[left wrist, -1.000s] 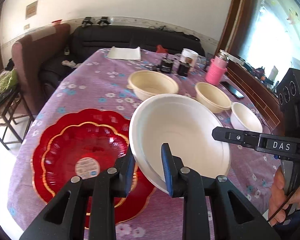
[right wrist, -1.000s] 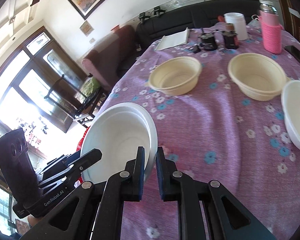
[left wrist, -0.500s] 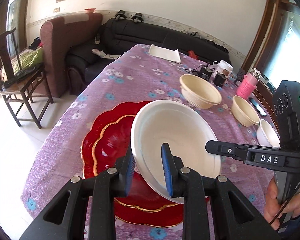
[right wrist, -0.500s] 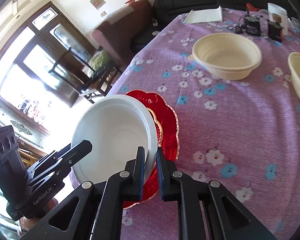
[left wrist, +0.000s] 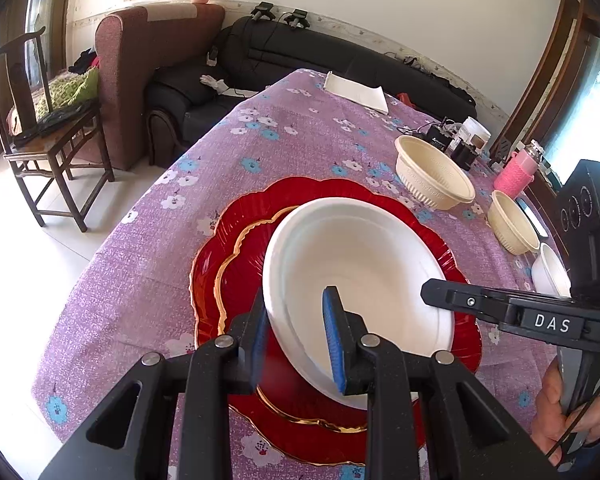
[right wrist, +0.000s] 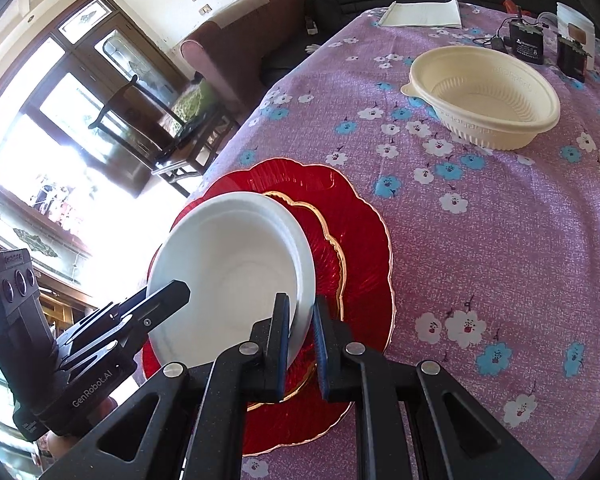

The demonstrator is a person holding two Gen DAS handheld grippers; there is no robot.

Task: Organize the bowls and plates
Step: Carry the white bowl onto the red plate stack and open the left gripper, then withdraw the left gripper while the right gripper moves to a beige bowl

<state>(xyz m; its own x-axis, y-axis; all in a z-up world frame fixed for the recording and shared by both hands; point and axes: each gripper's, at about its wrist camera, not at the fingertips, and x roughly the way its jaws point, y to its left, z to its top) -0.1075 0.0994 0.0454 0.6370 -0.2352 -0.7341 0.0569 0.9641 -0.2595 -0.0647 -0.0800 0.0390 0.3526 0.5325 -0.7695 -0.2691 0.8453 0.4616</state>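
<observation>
A large white bowl hangs tilted just above two stacked red gold-rimmed plates near the table's near edge. My left gripper is shut on the bowl's near-left rim. My right gripper is shut on the opposite rim of the same bowl, over the red plates. The right gripper also shows at the right of the left wrist view. The left gripper also shows at the lower left of the right wrist view.
Two cream bowls and a small white bowl sit on the purple floral tablecloth to the right. A pink flask, dark gadgets, a white jar and a paper pad stand at the far end. Chair and sofa lie beyond.
Both grippers have carried the white bowl left, from beside the red plates to over their middle, and lower. The grip on both sides is unchanged.
</observation>
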